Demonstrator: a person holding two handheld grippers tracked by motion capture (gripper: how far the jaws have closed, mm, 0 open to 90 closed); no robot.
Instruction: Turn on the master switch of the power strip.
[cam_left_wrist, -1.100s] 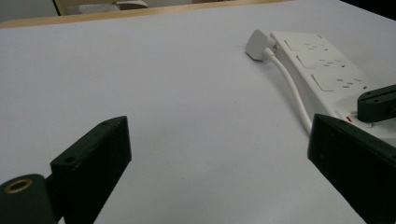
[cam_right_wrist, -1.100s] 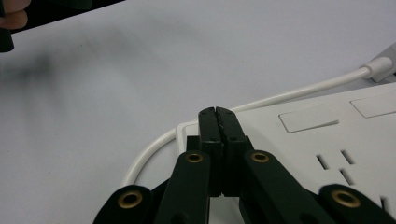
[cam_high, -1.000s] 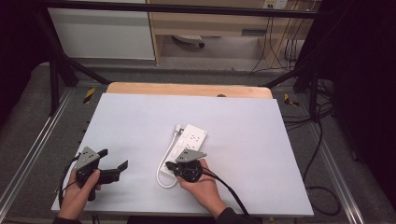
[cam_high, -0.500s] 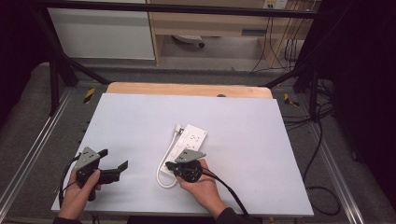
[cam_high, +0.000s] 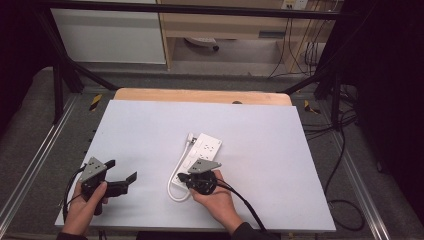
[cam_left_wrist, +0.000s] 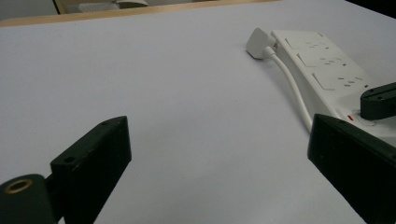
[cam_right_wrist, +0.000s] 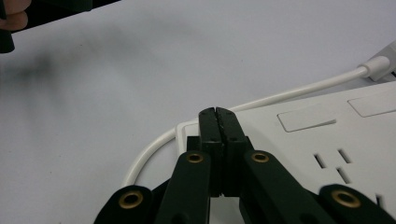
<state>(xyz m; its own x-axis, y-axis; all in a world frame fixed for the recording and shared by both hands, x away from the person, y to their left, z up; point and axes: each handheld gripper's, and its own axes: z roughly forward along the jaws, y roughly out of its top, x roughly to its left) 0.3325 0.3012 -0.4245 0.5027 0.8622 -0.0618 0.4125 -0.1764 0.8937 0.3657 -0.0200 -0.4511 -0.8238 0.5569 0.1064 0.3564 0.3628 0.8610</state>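
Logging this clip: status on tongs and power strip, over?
Left tongs open over bare table. Right tongs shut, tips at the near end of the power strip. Cord looped alongside; nothing obstructing.

Even overhead light brightens the white table (cam_high: 150, 130); surroundings at nine and three o'clock fall dark; a soft blurred shadow lies at ten o'clock in the right gripper view
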